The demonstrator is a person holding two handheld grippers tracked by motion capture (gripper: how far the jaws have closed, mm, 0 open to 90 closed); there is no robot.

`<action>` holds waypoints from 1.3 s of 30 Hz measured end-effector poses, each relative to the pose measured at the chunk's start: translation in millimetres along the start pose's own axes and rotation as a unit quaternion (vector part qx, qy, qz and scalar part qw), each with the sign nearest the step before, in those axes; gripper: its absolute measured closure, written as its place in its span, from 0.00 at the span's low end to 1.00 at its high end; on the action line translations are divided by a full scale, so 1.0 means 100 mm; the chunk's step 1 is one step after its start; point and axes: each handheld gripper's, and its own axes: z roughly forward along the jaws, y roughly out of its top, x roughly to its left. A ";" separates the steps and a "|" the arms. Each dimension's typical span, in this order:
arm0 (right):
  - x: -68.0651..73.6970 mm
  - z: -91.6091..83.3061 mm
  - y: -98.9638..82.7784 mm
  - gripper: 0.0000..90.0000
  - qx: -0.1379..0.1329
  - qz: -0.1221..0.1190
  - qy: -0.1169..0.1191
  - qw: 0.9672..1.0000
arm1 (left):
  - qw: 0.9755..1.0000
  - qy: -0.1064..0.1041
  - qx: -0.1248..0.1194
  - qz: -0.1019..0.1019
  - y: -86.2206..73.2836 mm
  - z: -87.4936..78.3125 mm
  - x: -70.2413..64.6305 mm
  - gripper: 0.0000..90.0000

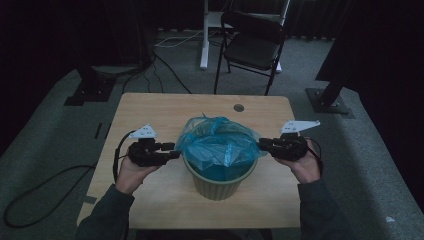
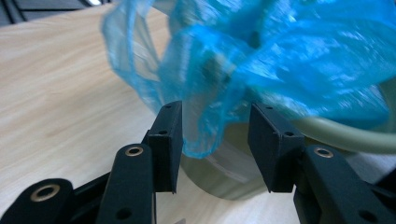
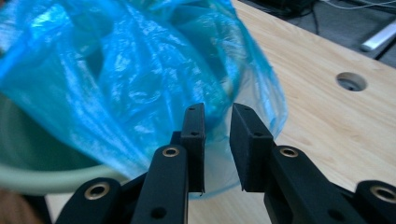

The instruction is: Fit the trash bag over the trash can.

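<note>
Pale green waste bin (image 1: 220,186): round, sitting upright near the middle of the wooden table, toward its front edge. Blue plastic bag (image 1: 218,142): thin, translucent and crinkled, sitting inside the bin, its upper part billowing up above the rim and spilling outward on both sides; its loose edges are hanging over the bin's rim (image 2: 341,136).

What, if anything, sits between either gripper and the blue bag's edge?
Nothing visible. The left gripper is open around the thin blue plastic bag hanging over the pale green bin; the right gripper straddles its opposite edge.
</note>
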 end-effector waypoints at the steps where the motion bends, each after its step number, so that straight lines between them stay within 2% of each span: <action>1: 0.00 0.00 0.00 0.84 0.000 0.000 0.000 1.000 | 1.000 0.000 0.000 0.000 0.00 0.00 0.00 0.63; 6: 0.02 -0.05 -0.08 0.85 -0.007 0.012 0.029 0.999 | 1.000 -0.014 -0.003 0.006 -0.03 -0.02 -0.03 0.66; 10: 0.01 -0.07 -0.11 0.87 -0.007 0.022 0.051 0.998 | 1.000 -0.015 -0.004 0.010 -0.02 -0.01 -0.06 0.78; 14: 0.01 -0.06 -0.12 0.87 -0.009 0.025 0.059 0.998 | 1.000 -0.006 -0.009 0.010 0.02 0.01 -0.04 0.91; 18: 0.01 -0.04 -0.10 0.90 -0.011 0.025 0.057 0.998 | 1.000 -0.007 -0.014 0.006 0.03 0.04 -0.02 0.99; 21: 0.00 -0.04 -0.10 0.90 -0.011 0.029 0.056 0.998 | 1.000 -0.008 -0.009 0.011 0.02 0.04 -0.03 1.00; 27: 0.04 -0.07 -0.09 0.87 -0.012 0.022 0.072 0.997 | 1.000 -0.015 -0.001 0.022 -0.01 0.01 -0.08 1.00; 30: 0.05 -0.08 -0.10 0.83 -0.008 0.022 0.085 0.996 | 0.999 -0.023 0.005 0.024 -0.04 0.02 -0.10 1.00; 33: 0.06 -0.07 -0.12 0.80 0.007 0.021 0.105 0.994 | 0.999 -0.032 0.011 0.027 -0.06 0.05 -0.14 1.00; 39: 0.07 -0.06 -0.16 0.79 0.011 0.017 0.118 0.993 | 0.999 -0.034 0.017 0.035 -0.06 0.09 -0.20 1.00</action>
